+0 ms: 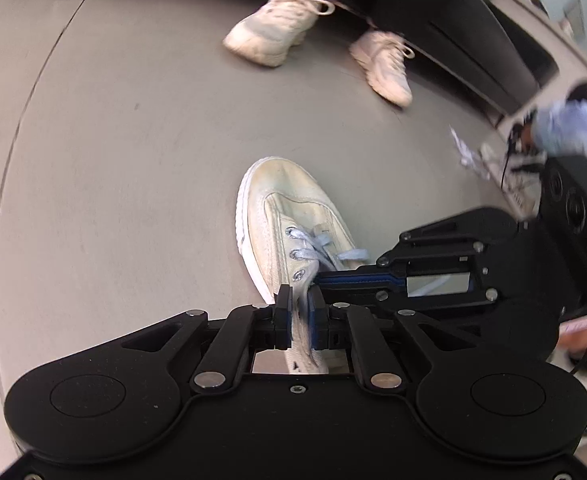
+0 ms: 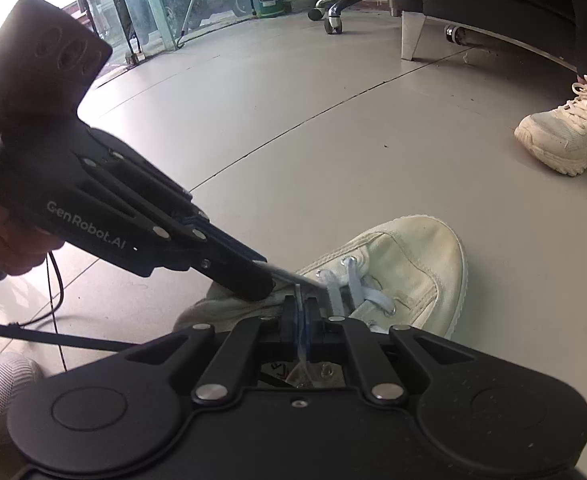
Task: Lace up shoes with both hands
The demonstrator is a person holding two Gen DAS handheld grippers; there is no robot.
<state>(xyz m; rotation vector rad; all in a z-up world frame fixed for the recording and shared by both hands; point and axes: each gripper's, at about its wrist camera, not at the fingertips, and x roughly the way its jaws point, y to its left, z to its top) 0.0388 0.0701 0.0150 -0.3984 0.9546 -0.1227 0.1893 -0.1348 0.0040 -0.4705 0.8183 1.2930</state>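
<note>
Right wrist: right gripper jaws clenched on lace — left gripper jaws pinch shoe flap.

A cream canvas shoe with pale blue laces lies on the grey floor at centre frame. The left tongs at lower centre straddle the shoe's fabric edge. The right tongs reach in from the right. Two white sneakers stand at top.
</note>
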